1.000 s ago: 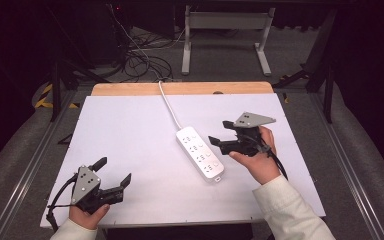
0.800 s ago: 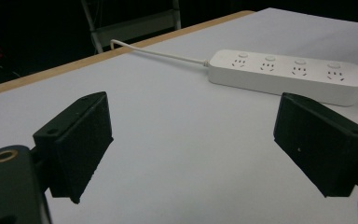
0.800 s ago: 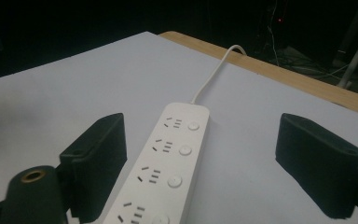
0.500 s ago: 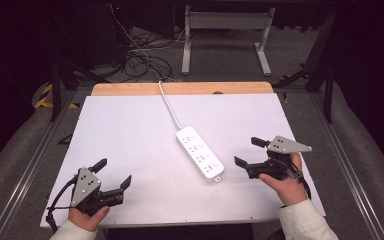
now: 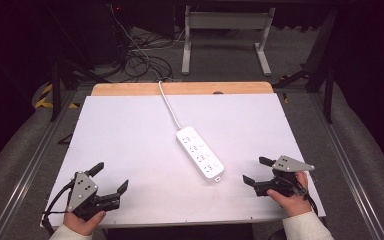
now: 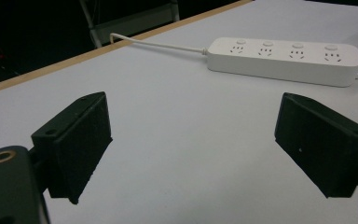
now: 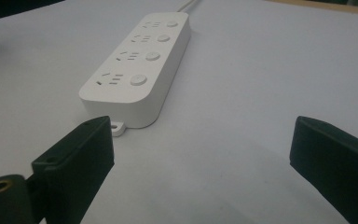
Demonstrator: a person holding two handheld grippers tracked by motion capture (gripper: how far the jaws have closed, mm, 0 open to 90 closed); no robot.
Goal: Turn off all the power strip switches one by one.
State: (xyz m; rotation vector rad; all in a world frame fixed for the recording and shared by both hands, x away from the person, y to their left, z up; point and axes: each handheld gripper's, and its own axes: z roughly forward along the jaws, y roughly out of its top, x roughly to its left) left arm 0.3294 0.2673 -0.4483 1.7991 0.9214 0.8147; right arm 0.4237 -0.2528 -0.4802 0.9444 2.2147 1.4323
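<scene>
High view: white four-socket power strip [image 5: 200, 153] lying diagonally mid-bench [image 5: 130, 130], cord running to the far edge; left tongs [image 5: 111, 177] and right tongs [image 5: 256, 170] near the front corners, both spread, empty. Left gripper view: strip ahead, well apart from the jaws. Right gripper view: strip's near end just beyond the left jaw, untouched.

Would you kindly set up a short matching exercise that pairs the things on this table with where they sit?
Things:
1. power strip
2. left claw
3. right claw
4. white cord

Places:
A. near-right part of the table, jaws apart and empty
B. runs from the strip to the far table edge
C. middle of the white tabletop, lying at a slant
D. near-left corner, jaws apart and empty

Pairs: 1-C, 2-D, 3-A, 4-B
</scene>
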